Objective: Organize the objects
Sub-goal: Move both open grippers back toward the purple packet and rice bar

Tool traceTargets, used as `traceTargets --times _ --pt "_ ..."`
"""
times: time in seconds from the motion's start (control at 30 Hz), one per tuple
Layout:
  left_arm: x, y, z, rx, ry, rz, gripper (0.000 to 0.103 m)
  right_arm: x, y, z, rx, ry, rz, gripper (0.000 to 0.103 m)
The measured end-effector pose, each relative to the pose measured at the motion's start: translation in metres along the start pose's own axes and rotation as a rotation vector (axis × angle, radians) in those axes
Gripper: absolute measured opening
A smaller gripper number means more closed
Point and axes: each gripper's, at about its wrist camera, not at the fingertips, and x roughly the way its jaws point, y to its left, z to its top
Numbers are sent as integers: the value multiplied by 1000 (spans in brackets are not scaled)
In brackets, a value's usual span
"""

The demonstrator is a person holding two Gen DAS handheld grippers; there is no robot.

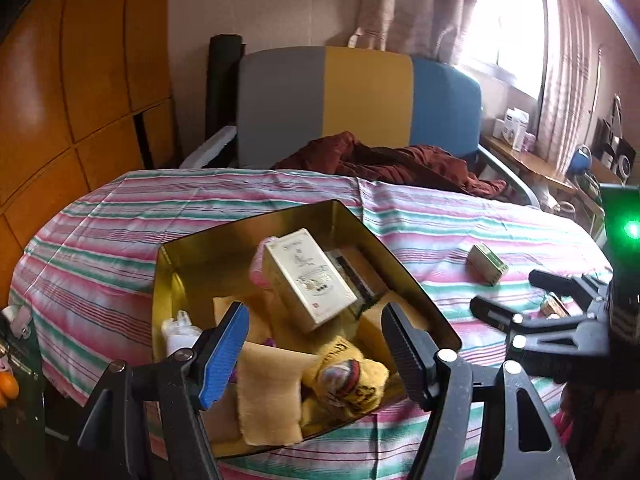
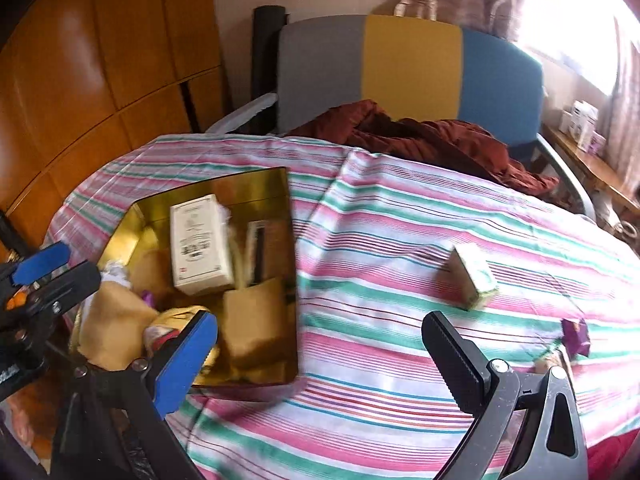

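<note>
A gold tin box [image 1: 180, 256] [image 2: 138, 220] sits on the striped tablecloth, filled with a white carton [image 1: 308, 280] [image 2: 198, 242], tan sponges [image 1: 270, 390] [image 2: 252, 320] and a yellow wrapped item [image 1: 346, 378]. My left gripper [image 1: 316, 344] hangs open just over the tin's near side, with nothing between its fingers. A small green box [image 1: 488, 263] [image 2: 476, 276] lies alone on the cloth to the right. My right gripper [image 2: 320, 356] [image 1: 508, 292] is open and empty, between the tin and the green box. A purple wrapper [image 2: 576, 334] lies at the far right.
A round table with a pink, green and white striped cloth [image 2: 380, 240] carries everything. Behind it stands a grey, yellow and blue chair [image 1: 360, 100] with a dark red cloth [image 1: 392, 160]. Wooden cabinets [image 1: 60, 80] are at the left, a cluttered desk [image 1: 532, 160] by the window at the right.
</note>
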Motion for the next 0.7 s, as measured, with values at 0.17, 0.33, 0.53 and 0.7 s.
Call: traceTargets --times 0.17,0.33,0.53,0.7 --pt "4 -12 0 31 15 -15 70 0 -36 0 60 1 -51 103" --pt "9 -25 0 63 30 -35 70 -4 -73 -3 105 -4 -119 103" --pt "11 -39 2 92 36 -81 70 -11 -123 -2 169 -10 -211 103" --pt "15 -54 6 115 54 -151 70 -18 -175 -1 258 -21 -301 103"
